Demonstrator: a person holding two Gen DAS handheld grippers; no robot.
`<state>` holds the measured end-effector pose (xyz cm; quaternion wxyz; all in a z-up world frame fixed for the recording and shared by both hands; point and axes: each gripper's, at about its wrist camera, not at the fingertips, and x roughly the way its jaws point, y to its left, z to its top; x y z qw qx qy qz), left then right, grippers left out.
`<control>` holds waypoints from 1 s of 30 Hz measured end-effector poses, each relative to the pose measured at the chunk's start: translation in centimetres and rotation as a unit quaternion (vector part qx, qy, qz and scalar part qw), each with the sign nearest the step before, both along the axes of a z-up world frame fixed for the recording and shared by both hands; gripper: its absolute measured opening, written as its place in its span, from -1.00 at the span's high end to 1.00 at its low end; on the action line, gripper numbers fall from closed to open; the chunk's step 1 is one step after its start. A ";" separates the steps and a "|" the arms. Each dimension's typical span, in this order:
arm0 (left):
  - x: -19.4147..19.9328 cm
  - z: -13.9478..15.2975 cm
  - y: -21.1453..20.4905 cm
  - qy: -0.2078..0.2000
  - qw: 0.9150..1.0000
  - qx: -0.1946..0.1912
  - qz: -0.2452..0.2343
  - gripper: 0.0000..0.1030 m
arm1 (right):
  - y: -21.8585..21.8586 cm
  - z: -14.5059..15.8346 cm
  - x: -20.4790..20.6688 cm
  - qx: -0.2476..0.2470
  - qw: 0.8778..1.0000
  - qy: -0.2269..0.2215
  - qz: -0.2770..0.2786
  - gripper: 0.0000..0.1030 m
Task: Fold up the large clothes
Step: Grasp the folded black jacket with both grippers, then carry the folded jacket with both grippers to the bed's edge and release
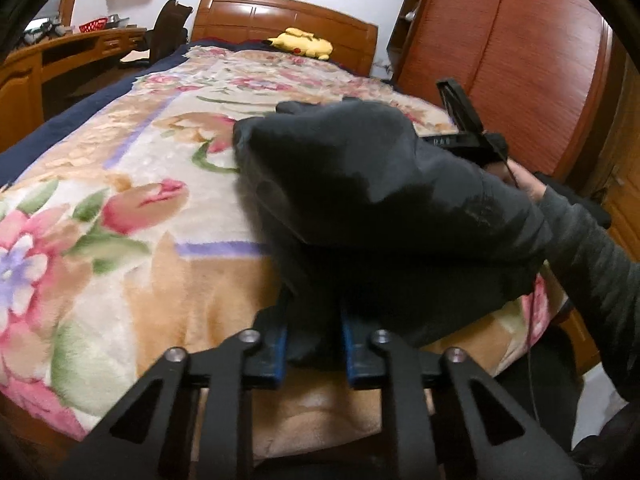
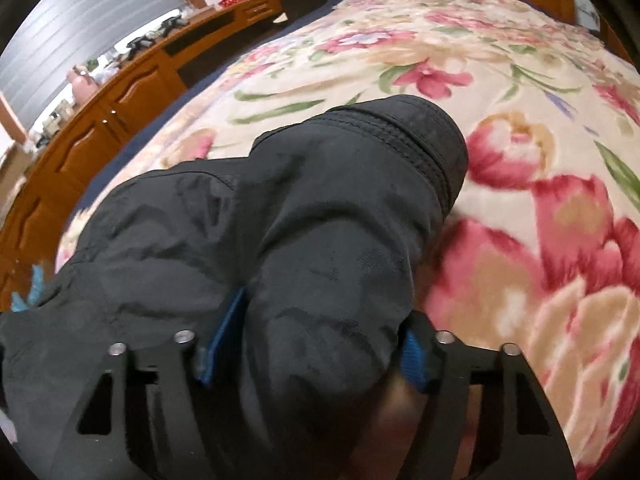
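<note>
Your left gripper (image 1: 314,344) pinched a fold of the black trousers (image 1: 380,200), bunched on the floral blanket (image 1: 120,200) just ahead of it. Your right gripper (image 2: 316,344) clamped a thicker roll. The fabric looked soft, light and limp; hems seemed the best hold. The stitched cuff (image 2: 424,136) pointed away from you, the long axis running ahead.

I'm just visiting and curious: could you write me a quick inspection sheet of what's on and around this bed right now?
Surface: floral blanket covering the bed.
Job's things: one black garment, bunched near the bed's foot.
Clutter: yellow plush toy by the headboard.
Grippers: left gripper shut on the garment; right gripper has garment fabric bulging between its blue pads.
Cables: thin cable hanging below the person's sleeve.
Surroundings: wooden wardrobe, wooden desk, dark chair.
</note>
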<state>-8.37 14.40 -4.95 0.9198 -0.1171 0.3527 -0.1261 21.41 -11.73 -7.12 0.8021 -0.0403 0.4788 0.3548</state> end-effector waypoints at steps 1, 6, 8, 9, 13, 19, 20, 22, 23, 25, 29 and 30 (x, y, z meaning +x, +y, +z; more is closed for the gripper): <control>-0.1 0.2 0.1 -0.005 1.000 -0.001 0.000 0.78 | -0.1 0.2 -0.2 0.001 1.000 -0.002 0.003 -0.04; -1.2 1.6 0.6 -0.051 0.999 0.002 0.001 0.85 | 0.1 2.6 -1.4 0.023 0.999 -0.025 0.005 0.37; -1.6 2.1 1.5 -0.065 0.998 -0.003 0.007 0.87 | 0.8 3.4 -2.0 0.031 0.999 -0.030 0.004 0.39; -1.8 2.4 2.2 -0.073 0.997 -0.003 0.013 0.87 | 1.4 3.7 -2.4 0.031 0.999 -0.033 0.003 0.40; -1.8 2.9 5.3 -0.088 0.995 0.001 0.040 0.88 | 4.2 4.8 -3.7 0.030 0.998 -0.057 0.009 0.44; -2.7 3.2 10.3 -0.107 0.991 0.015 0.077 0.89 | 11.1 6.2 -4.5 0.021 0.995 -0.089 0.027 0.46; -2.9 3.4 11.1 -0.111 0.990 0.015 0.083 0.89 | 12.4 6.3 -4.6 0.016 0.995 -0.092 0.034 0.47; -3.0 3.6 12.9 -0.115 0.988 0.020 0.099 0.90 | 15.1 6.3 -4.6 0.009 0.994 -0.098 0.046 0.47; -3.0 3.7 13.8 -0.115 0.987 0.026 0.108 0.90 | 16.2 6.2 -4.5 0.006 0.994 -0.100 0.049 0.47; -2.7 3.8 15.5 -0.113 0.985 0.038 0.124 0.90 | 18.9 6.2 -4.4 0.001 0.993 -0.105 0.058 0.48; -2.3 3.9 18.9 -0.108 0.980 0.057 0.156 0.91 | 24.6 6.5 -4.2 0.001 0.990 -0.116 0.081 0.49; -2.3 4.0 20.0 -0.109 0.978 0.064 0.167 0.91 | 26.1 6.6 -4.0 0.001 0.989 -0.117 0.087 0.49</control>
